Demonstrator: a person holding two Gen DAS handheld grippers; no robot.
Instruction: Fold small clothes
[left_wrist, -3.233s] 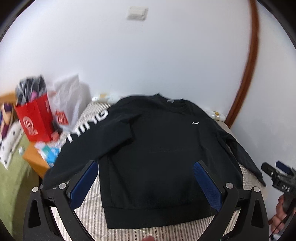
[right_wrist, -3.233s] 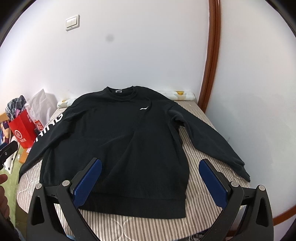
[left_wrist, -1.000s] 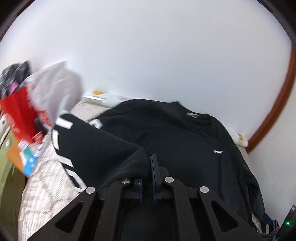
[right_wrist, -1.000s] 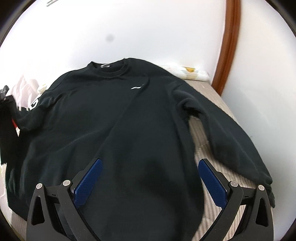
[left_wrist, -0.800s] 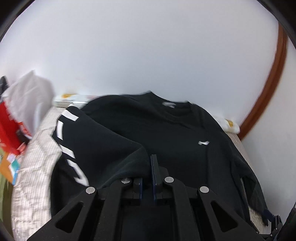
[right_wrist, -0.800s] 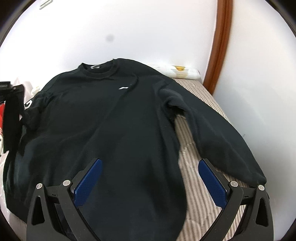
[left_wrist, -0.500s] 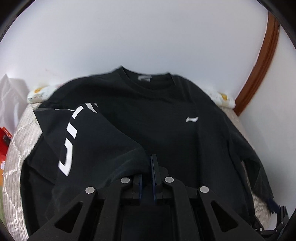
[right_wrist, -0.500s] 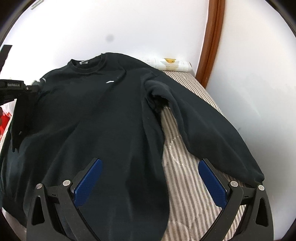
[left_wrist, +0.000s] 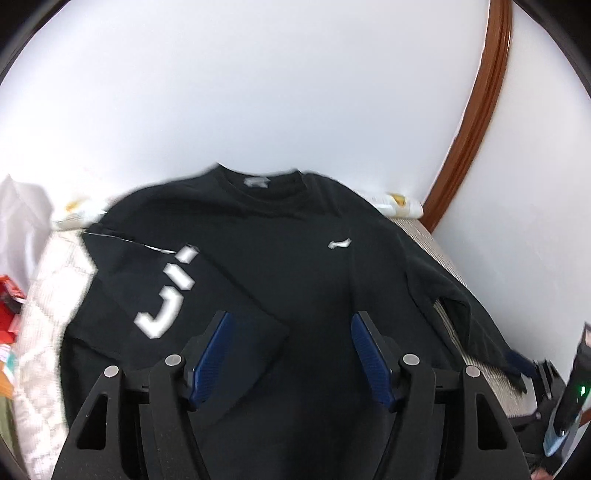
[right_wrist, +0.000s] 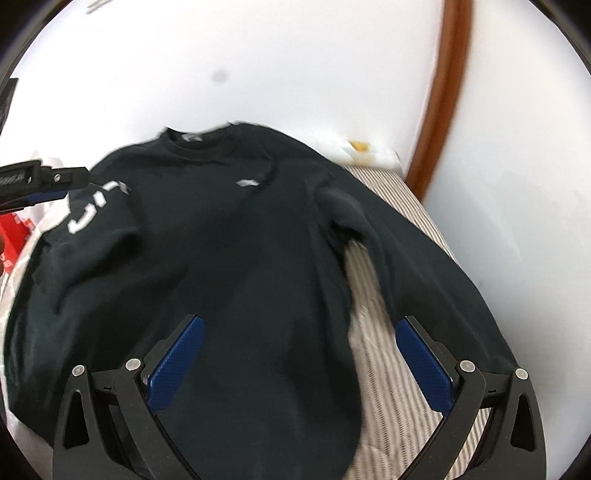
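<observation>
Black sweatshirt (left_wrist: 295, 266) lies face-up on a striped mattress (right_wrist: 391, 373) by the white wall, its lettered sleeve (left_wrist: 173, 295) folded across the chest, as the left gripper (left_wrist: 291, 354) and right gripper (right_wrist: 299, 363) hover above it, both spread wide and empty.

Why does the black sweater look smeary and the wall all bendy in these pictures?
Left wrist view: the black sweater has smeared edges near its collar, so the camera was likely moving. Right wrist view: the sweater and striped bedcover blur the same way. Both views: the fisheye lens bends the brown door frame into a curve and darkens the corners.
</observation>
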